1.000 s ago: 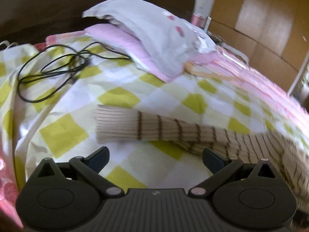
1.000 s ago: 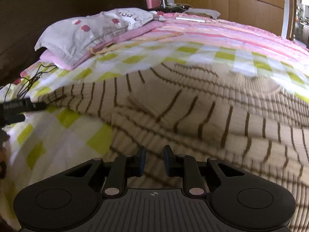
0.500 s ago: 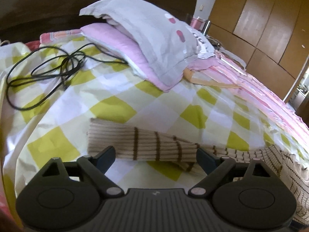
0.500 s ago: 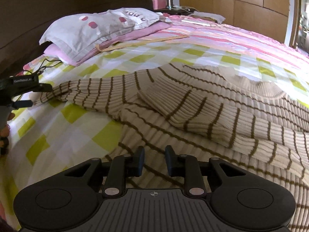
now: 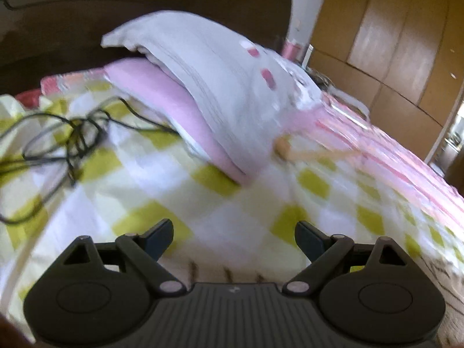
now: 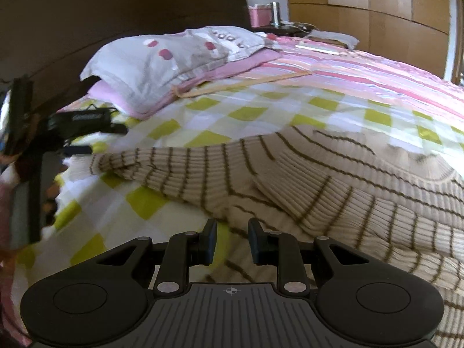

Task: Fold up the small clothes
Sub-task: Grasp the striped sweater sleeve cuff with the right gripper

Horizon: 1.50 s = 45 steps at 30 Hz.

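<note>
A beige ribbed sweater with thin brown stripes point(image 6: 333, 185) lies spread on the checked bedsheet point(image 6: 255, 113). One sleeve point(image 6: 162, 162) stretches left toward my left gripper, seen from the right wrist view point(image 6: 84, 133). In the left wrist view my left gripper point(image 5: 233, 236) is wide open, with the sleeve cuff point(image 5: 226, 272) low between its fingers, mostly hidden by the gripper body. My right gripper point(image 6: 232, 239) has its jaws close together with a narrow gap, empty, over the sweater's lower edge.
Stacked grey and pink pillows point(image 5: 208, 92) lie near the dark headboard. A tangled black cable point(image 5: 66, 142) lies on the sheet at the left. A pink striped blanket point(image 6: 362, 66) covers the far side. Wooden wardrobes point(image 5: 391, 34) stand behind.
My left gripper has moved forward over the sleeve cuff, which now sits low between its open fingers. My right gripper's jaws have parted slightly and it has shifted back along the sweater's edge.
</note>
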Motion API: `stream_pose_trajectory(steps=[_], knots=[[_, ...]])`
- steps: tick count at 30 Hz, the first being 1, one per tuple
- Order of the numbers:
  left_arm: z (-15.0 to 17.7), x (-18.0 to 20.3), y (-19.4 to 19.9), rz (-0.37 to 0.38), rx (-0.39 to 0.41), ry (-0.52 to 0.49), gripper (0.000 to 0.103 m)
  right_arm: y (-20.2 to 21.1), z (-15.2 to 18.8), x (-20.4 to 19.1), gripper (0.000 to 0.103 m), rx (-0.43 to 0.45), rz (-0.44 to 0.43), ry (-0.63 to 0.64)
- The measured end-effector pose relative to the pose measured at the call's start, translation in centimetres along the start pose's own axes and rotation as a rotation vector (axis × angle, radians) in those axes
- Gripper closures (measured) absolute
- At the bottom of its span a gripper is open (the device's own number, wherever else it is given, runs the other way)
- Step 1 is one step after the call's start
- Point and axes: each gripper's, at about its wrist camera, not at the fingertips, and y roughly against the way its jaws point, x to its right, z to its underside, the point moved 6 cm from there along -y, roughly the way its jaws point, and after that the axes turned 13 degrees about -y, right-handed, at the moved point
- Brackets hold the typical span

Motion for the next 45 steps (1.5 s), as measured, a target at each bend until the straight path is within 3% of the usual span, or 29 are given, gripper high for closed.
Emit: stream_pose_trajectory(steps=[4,13,19,23,27,31,34,40,45], knots=[[-0.3,-2.6,0.5,-0.027,0.041,0.071,0.007,-1.9,-0.2,-3.0,0.079,-0.023,-0.036,0.081],[-0.7,-5.7,3.7,-0.054,0.118,0.089,0.007,-8.2,-1.4,-11.7,0.079,-0.092,-0.188,0.229],[-0.1,-8.4,3.0,-0.059,0.11,0.159,0.007,-12.6,-2.1,-15.6,0.079,-0.212,-0.28,0.271],[0.1,-10.2,3.0,-0.063,0.128,0.218,0.007,-14.5,-3.8,-16.9,0.079,-0.197,-0.294,0.258],[0.1,-11.0,3.1,-0.058,0.141,0.262,0.007,-15.8,-7.5,-17.2,0.079,-0.145,-0.325,0.093],[0.3,-10.7,2.9,-0.049,0.131,0.255,0.007,-17.2,-10.4,-16.3,0.078,-0.078,-0.27,-0.036],[0.3,-10.2,2.7,-0.046,0.128,0.233,0.007,-17.4,-10.7,-16.0,0.077,-0.072,-0.22,-0.007],[0.2,-10.3,3.1,-0.066,0.142,0.237,0.007,-15.7,-8.0,-17.8,0.077,-0.091,-0.254,0.192],[0.5,-11.1,3.0,-0.08,0.14,0.264,0.007,-17.1,-6.0,-19.7,0.075,-0.141,-0.27,0.245]])
